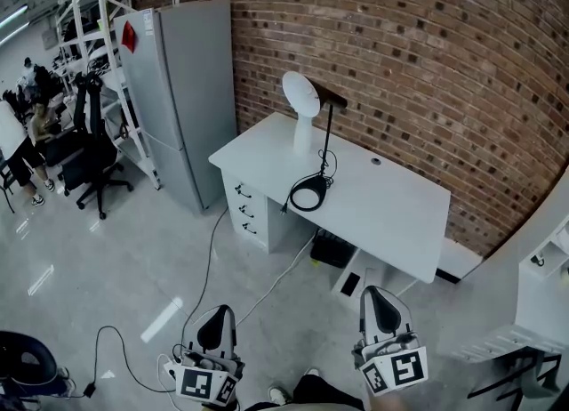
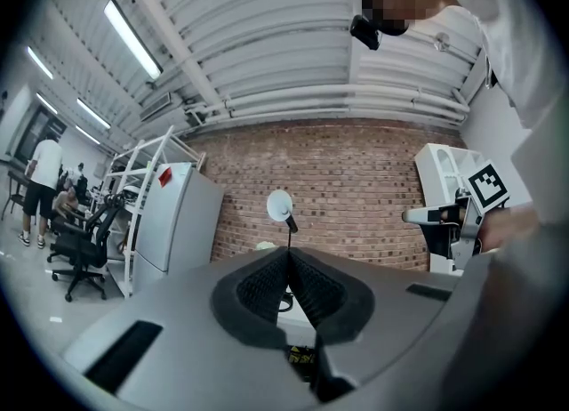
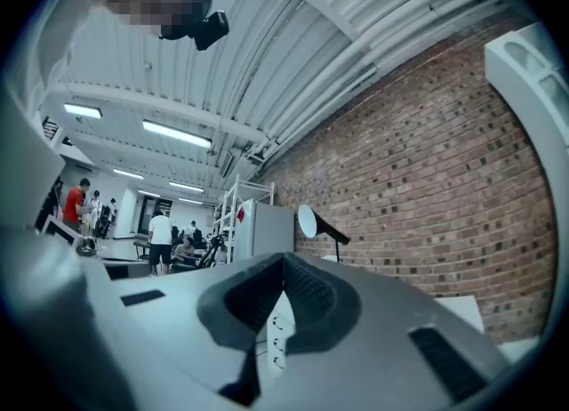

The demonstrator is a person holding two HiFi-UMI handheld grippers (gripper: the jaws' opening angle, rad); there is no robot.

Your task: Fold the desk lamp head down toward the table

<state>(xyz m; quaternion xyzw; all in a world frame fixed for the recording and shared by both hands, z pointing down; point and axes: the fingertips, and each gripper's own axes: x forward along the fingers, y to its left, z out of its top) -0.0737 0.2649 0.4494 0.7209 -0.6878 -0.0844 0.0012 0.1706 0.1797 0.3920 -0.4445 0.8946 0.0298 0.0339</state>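
Both grippers are low in the head view, over the grey floor (image 1: 133, 258) and well apart from the desk (image 1: 391, 213). The left gripper (image 1: 219, 311) has its jaws together with nothing between them, and its own view shows the two dark pads (image 2: 267, 289) meeting in one line. The right gripper (image 1: 378, 292) is closed in the same way and holds nothing; its pads (image 3: 307, 298) also touch. Each gripper points toward the desk. The lamp (image 1: 325, 144) stands on the white desk, near the back edge and close to the brick wall (image 1: 418, 36). Its black ring base (image 1: 309, 193) lies flat on the top, a thin black stem goes up from it, and a short black arm carries the head (image 1: 300, 93). The head is white and round, it is raised high above the desk, and it faces to the left. A white upright thing (image 1: 302, 138) stands just under the head; what it is cannot be told. A cable (image 1: 211, 253) runs from the desk across the floor. Left of the desk stands a grey fridge (image 1: 182, 89), and further left a black chair (image 1: 93, 156).
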